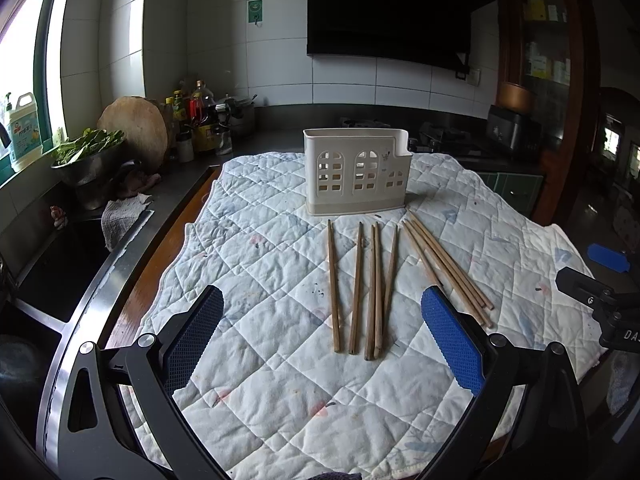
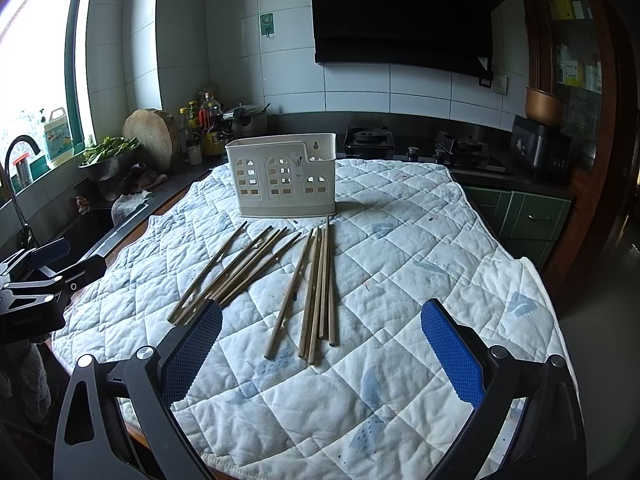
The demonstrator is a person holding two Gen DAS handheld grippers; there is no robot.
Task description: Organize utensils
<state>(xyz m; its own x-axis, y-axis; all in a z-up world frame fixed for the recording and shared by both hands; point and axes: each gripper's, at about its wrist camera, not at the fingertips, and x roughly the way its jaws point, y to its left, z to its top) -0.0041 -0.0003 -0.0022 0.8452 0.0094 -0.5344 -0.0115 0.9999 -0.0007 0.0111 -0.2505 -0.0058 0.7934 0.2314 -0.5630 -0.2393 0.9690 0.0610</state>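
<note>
Both the left hand-held gripper (image 1: 322,332) and the right hand-held gripper (image 2: 321,338) hover wide, holding nothing. Chopsticks (image 1: 362,286) lie on the quilted cloth (image 1: 280,380), near the cream holder (image 1: 356,172).

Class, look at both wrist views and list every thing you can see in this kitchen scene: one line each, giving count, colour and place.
chopsticks: about ten, brown wood, flat on the quilt in two loose groups
utensil holder: one, cream, upright on the quilt behind the chopsticks
quilt: one, white with blue patches, covering the table
chopping block: one, tan, leaning at the back of the counter
bowl of greens: one, metal with green leaves, on the counter by the window
bottles: several, mixed colours, counter corner
range hood: one, black, on the tiled wall
gas stove: two burners, black, behind the table
left gripper: one, black with blue pads, open above the quilt
right gripper: one, same colours, open
</note>
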